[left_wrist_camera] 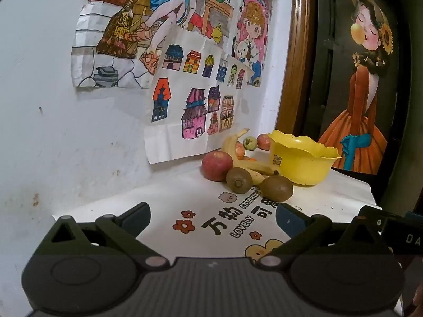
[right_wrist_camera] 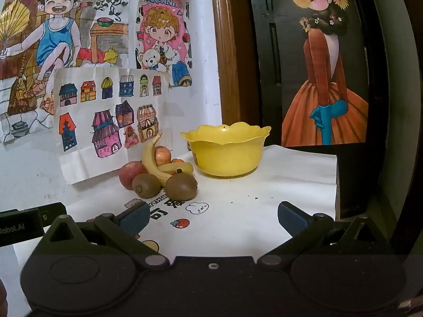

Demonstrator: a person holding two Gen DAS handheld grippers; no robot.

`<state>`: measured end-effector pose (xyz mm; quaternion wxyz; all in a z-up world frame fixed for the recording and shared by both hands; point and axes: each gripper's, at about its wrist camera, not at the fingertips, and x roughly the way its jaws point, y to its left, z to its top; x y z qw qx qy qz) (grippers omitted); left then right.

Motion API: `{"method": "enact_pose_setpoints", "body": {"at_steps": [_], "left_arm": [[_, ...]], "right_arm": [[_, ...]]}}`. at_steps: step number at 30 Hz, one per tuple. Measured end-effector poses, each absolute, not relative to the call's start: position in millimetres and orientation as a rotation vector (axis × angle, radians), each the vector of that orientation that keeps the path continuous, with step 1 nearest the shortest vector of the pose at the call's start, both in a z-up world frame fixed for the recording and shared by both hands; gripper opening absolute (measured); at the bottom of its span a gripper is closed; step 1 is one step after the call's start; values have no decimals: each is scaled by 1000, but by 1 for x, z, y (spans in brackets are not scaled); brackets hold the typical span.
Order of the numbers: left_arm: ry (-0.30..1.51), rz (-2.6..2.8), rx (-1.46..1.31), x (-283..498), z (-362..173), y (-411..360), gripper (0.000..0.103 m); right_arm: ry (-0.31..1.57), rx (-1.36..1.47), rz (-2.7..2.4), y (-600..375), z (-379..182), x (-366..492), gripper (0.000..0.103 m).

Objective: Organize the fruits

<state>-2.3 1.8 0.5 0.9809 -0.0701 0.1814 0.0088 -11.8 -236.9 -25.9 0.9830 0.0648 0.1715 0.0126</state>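
Hovering low over the white cloth (right_wrist_camera: 290,174), both tools sit back from the fruit with nothing in them: the left gripper (left_wrist_camera: 212,218) has its blue-padded fingers (left_wrist_camera: 134,218) spread wide, and the right gripper (right_wrist_camera: 212,218) is spread just the same. Ahead of them the fruit is heaped by the wall, just left of the yellow bowl (right_wrist_camera: 227,153), which looks empty from here. Two kiwis (right_wrist_camera: 146,185) lie side by side at the front of the heap, a red apple (right_wrist_camera: 129,173) touching the left one. Bananas (right_wrist_camera: 152,158) curve up behind the kiwis, another apple (right_wrist_camera: 162,155) tucked behind them. From the left side a small green fruit (left_wrist_camera: 249,142) and one more red apple (left_wrist_camera: 264,141) show behind the bowl's rim, against the children's drawings (right_wrist_camera: 111,116) taped to the wall
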Motion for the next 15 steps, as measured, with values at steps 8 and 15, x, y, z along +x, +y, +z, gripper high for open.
{"method": "enact_pose_setpoints", "body": {"at_steps": [8, 15], "left_arm": [[367, 18, -144, -1, -1, 3, 103], [368, 20, -145, -1, -1, 3, 103]], "right_arm": [[345, 130, 26, -237, -25, -12, 102], [349, 130, 27, -237, -28, -12, 102]]}}
